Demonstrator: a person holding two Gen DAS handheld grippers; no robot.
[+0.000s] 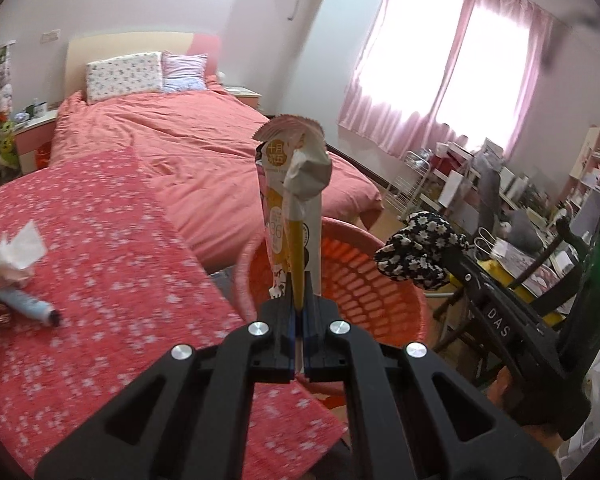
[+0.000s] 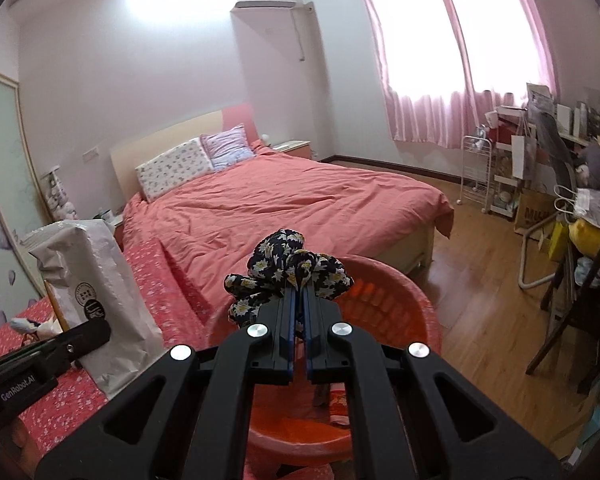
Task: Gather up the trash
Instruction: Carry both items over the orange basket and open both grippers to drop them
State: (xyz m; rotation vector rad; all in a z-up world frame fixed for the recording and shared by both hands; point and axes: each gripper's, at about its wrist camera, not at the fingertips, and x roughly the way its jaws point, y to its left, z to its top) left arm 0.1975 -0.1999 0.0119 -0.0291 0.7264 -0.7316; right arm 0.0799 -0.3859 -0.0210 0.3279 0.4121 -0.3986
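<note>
My left gripper (image 1: 299, 304) is shut on a tall white and yellow snack wrapper (image 1: 292, 200), held upright over the near rim of an orange plastic basket (image 1: 364, 280). My right gripper (image 2: 299, 300) is shut on a dark floral cloth (image 2: 288, 268), held above the same basket (image 2: 388, 300); the cloth also shows in the left wrist view (image 1: 416, 252). In the right wrist view the wrapper (image 2: 96, 292) shows from its white back side at the left. A crumpled tissue (image 1: 12, 252) and a small tube (image 1: 28, 304) lie on the red patterned cover (image 1: 112, 280).
A bed with a pink duvet (image 2: 292, 208) and two pillows (image 2: 192, 164) fills the middle. A cluttered desk, chair and shelves (image 2: 572, 200) stand at the right on a wooden floor (image 2: 480, 280). Some items lie in the basket bottom (image 2: 336, 400).
</note>
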